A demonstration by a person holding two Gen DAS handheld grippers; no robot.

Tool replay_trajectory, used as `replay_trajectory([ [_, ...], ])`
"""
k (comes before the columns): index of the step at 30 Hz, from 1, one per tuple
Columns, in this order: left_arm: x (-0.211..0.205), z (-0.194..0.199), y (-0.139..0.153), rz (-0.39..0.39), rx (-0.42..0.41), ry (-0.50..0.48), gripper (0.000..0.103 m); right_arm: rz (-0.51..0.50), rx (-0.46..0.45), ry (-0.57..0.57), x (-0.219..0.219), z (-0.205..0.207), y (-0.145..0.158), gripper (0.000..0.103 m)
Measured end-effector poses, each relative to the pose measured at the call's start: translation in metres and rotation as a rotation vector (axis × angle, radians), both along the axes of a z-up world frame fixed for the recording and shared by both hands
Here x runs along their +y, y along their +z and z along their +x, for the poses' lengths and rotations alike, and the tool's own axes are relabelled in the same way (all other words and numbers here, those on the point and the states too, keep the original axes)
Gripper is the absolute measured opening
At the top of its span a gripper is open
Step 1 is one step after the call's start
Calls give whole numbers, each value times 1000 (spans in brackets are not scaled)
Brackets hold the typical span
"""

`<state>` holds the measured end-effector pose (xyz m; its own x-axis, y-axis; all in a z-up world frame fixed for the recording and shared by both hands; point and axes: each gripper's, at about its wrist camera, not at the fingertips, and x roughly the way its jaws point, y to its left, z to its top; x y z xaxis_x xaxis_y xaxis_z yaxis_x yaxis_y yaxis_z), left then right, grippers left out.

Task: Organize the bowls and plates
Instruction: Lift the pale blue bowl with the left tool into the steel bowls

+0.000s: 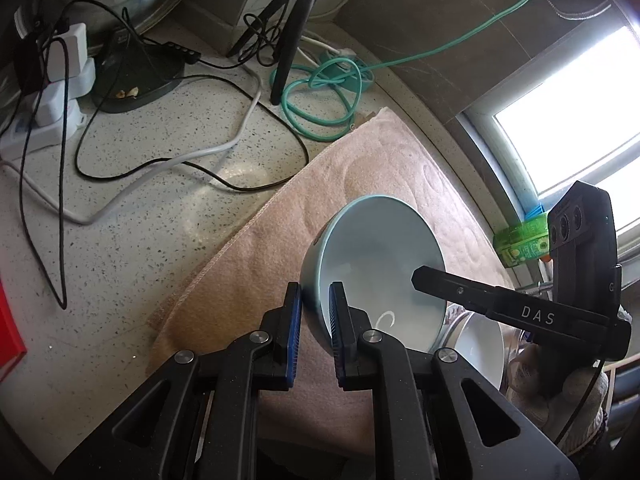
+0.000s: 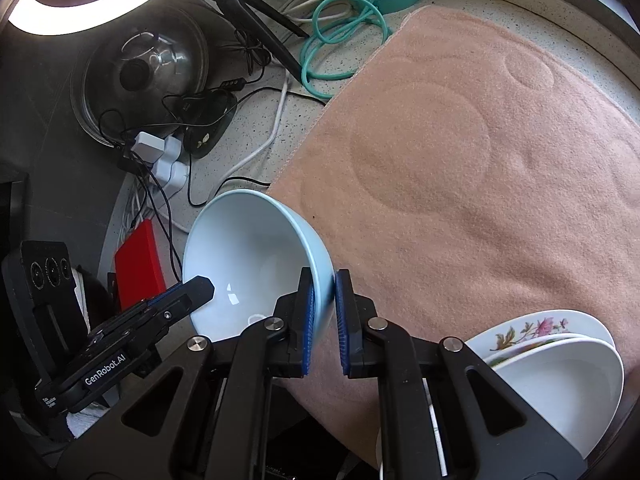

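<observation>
A light blue bowl (image 1: 380,256) is held tilted on its side above the pink towel (image 1: 280,240). My left gripper (image 1: 316,304) is shut on its rim, one pad inside and one outside. My right gripper (image 2: 324,300) is shut on the opposite rim of the same bowl (image 2: 248,264). In the left wrist view the right gripper's finger (image 1: 480,296) reaches across the bowl's mouth. In the right wrist view the left gripper's finger (image 2: 176,300) shows at the bowl's lower left. A floral plate (image 2: 536,330) and a white bowl (image 2: 568,384) are stacked at the lower right.
Pink towel (image 2: 460,160) covers the speckled counter (image 1: 140,208). Black and white cables, a power strip (image 1: 52,96), a teal cord coil (image 1: 320,92) and a tripod leg (image 1: 288,48) lie at the back. A red box (image 2: 140,264) and a pot lid (image 2: 144,64) stand at the left. A window (image 1: 568,120) is at the right.
</observation>
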<state>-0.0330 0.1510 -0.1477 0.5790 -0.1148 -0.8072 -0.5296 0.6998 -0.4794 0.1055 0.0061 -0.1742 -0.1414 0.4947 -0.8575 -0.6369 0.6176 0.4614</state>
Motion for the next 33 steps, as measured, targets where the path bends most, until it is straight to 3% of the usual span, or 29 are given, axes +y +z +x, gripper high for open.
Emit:
replay_trajectory([
  [14, -63, 32, 43, 39, -85, -163, 12, 67, -51, -154, -90, 9, 49, 10],
  [33, -162, 86, 62, 16, -138, -406, 12, 68, -96, -395, -233, 29, 72, 10],
])
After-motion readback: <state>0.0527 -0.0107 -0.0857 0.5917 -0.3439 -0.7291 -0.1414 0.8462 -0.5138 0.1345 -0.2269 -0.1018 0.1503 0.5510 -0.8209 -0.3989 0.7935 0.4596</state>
